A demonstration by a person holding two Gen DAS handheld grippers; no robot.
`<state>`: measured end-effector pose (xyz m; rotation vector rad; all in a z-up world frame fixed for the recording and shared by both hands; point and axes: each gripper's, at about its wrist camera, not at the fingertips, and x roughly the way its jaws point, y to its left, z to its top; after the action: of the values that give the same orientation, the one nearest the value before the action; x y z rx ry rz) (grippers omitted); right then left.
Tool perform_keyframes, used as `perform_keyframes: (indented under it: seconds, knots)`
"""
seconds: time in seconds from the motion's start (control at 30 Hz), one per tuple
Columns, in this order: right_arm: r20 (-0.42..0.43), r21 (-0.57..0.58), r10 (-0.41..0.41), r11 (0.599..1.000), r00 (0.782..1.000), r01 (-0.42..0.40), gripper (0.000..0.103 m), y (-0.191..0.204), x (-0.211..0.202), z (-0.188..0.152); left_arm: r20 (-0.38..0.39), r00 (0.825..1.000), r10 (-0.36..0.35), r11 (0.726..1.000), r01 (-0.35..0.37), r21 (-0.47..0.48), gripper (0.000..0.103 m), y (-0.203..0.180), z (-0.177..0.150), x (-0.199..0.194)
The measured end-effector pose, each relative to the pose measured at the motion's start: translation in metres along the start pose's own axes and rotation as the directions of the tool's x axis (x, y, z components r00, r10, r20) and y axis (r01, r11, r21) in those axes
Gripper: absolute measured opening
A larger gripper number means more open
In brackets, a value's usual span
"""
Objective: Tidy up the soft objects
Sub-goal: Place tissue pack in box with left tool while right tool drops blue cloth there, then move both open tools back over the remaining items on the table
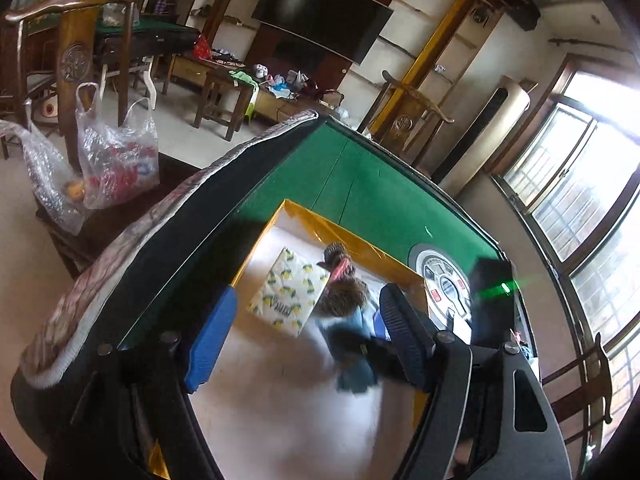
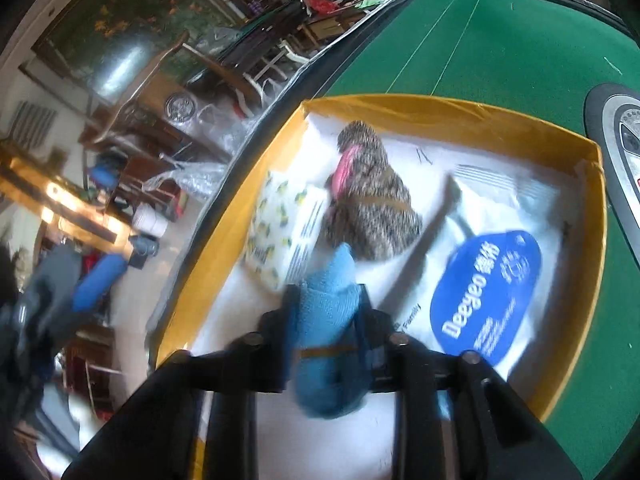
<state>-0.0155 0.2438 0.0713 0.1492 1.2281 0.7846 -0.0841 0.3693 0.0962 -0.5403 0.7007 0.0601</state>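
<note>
A yellow-walled box (image 2: 440, 114) with a white floor sits on the green table (image 2: 480, 40). Inside it lie a lemon-print tissue pack (image 2: 280, 232), a brown furry plush with a pink part (image 2: 372, 200) and a white pack with a blue label (image 2: 488, 288). My right gripper (image 2: 326, 304) hangs over the box's near part, shut on a blue rolled cloth (image 2: 324, 352) that fills the gap between its fingers. My left gripper (image 1: 308, 338) stands open above the box (image 1: 312, 216), with nothing between its fingers. In the left wrist view the tissue pack (image 1: 288, 292) and the plush (image 1: 344, 280) lie just ahead.
The table's round control panel (image 1: 444, 280) lies right of the box. Clear plastic bags (image 1: 116, 160) sit on a low stand to the left, past the table's padded edge (image 1: 160, 220). Wooden chairs (image 1: 408, 120) and a window (image 1: 580, 184) lie beyond.
</note>
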Motion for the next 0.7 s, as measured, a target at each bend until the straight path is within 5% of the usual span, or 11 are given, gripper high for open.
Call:
perform_keyframes:
  seconds: [0.3,0.37,0.47,0.57,0.7]
  knots:
    - [0.160,-0.054,0.011,0.999,0.987,-0.003,0.045,-0.005,-0.085,-0.025,0.010,0.997,-0.078,0.995,0.079,-0.064,0.074,-0.008,-0.021,-0.014]
    - [0.269,-0.084,-0.054,0.993,0.962,0.079,0.052,-0.014,-0.122,-0.039,0.016,0.994,-0.105,0.992,0.106,-0.062,0.074,-0.016,-0.030,-0.018]
    - [0.403,-0.087,-0.159,0.974,0.901,0.211,0.082,-0.046,-0.170,-0.061,0.007,0.991,-0.131,0.991,0.131,-0.010,0.074,-0.038,-0.043,-0.016]
    - [0.365,0.072,-0.346,0.936,0.864,0.345,0.082,-0.111,-0.199,-0.064,-0.034,0.986,-0.162,0.986,0.163,0.038,0.074,-0.062,-0.053,-0.003]
    - [0.330,0.254,-0.416,0.904,0.848,0.344,0.082,-0.186,-0.228,-0.066,-0.097,0.976,-0.193,0.975,0.202,0.095,0.074,-0.090,-0.068,0.011]
